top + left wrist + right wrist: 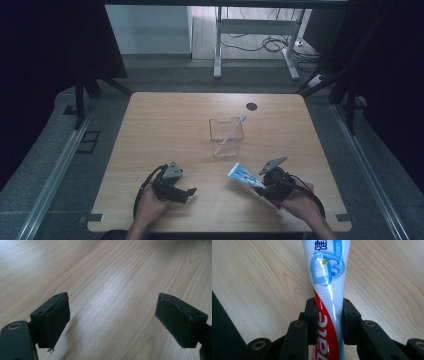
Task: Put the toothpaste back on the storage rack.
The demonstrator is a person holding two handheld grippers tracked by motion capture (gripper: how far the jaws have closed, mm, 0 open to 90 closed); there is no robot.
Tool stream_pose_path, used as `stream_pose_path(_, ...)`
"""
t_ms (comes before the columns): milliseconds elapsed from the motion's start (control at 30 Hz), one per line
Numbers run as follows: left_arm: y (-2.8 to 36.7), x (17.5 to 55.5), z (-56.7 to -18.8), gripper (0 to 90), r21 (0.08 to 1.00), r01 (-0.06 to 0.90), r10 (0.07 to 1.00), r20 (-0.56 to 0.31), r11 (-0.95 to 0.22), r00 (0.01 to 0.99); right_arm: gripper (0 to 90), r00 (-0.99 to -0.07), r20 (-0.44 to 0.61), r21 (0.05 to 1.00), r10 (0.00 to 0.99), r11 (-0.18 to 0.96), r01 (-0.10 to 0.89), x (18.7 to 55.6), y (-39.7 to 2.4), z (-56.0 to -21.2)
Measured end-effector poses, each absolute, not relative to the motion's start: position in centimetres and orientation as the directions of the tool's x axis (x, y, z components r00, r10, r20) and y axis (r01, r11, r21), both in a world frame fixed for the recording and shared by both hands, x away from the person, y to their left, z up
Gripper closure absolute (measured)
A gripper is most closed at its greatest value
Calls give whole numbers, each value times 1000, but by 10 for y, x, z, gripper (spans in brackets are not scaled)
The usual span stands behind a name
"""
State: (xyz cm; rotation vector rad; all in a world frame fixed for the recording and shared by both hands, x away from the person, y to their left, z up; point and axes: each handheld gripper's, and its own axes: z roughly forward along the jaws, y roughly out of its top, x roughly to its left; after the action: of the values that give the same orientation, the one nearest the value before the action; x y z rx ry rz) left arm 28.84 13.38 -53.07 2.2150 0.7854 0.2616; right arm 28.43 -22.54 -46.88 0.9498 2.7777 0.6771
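On the table (pixel 165 125), the right gripper (pixel 329 322) clamped the tube (pixel 325 277); left gripper (pixel 112 320) gaped empty. Best lift it level toward the cup (pixel 226 136).

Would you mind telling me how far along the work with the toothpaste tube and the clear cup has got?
Done: a toothbrush already leans in the clear cup. In hand: the right gripper is shut on the toothpaste tube, near the table's front edge. Left: the tube is not in the cup yet, probably its destination. The left gripper is open over bare table.
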Motion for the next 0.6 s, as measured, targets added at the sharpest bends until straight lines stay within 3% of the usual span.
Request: stream_pose_path(600,135,288,-528,129,733,457,609,-73,-504,790,709,-780,31,542,625,645,538,295,-229,-446)
